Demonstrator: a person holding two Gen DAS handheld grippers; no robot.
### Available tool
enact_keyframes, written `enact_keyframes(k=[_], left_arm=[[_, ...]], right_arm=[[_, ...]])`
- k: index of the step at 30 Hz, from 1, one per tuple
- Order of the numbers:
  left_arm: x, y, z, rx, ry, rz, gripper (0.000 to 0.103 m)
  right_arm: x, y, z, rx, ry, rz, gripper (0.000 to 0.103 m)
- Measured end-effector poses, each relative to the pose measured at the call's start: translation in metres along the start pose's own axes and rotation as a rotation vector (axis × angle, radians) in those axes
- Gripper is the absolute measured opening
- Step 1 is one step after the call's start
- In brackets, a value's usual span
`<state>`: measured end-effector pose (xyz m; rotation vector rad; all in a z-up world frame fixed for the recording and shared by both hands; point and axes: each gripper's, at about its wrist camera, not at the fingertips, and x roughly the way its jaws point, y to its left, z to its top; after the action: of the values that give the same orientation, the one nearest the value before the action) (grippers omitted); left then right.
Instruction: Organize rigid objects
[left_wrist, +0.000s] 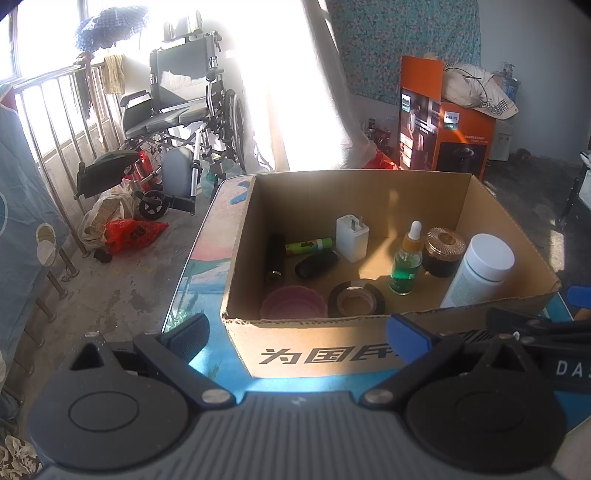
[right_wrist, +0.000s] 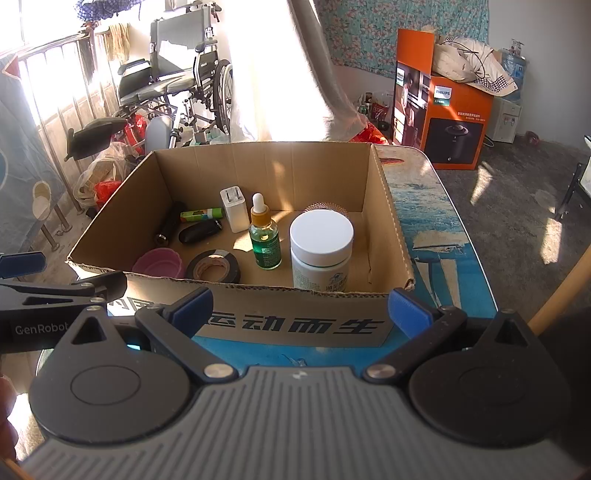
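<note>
My left gripper (left_wrist: 297, 338) and my right gripper (right_wrist: 301, 314) both stood wide apart and held nothing, just before the near wall of the cardboard box (right_wrist: 384, 206) on the table (right_wrist: 436, 221). Inside the box stood the white jar (right_wrist: 320, 251), the green dropper bottle (right_wrist: 264, 236) and the white charger (right_wrist: 234, 208); the black tape roll (right_wrist: 213, 266) lay flat.

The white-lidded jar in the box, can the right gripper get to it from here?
Probably yes: the right gripper is open and empty, the cardboard box is open-topped, and nothing covers the white-lidded jar.
</note>
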<state>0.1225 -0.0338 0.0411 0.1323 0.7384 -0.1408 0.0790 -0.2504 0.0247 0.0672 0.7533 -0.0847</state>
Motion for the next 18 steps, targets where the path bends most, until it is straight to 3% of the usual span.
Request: enact_keyframes(k=[18], left_arm=[[-0.0012, -0.0004, -0.0001, 0.000, -0.001, 0.003, 0.102]], right_arm=[[0.0004, 0.0008, -0.0007, 0.003, 0.001, 0.001, 0.102]])
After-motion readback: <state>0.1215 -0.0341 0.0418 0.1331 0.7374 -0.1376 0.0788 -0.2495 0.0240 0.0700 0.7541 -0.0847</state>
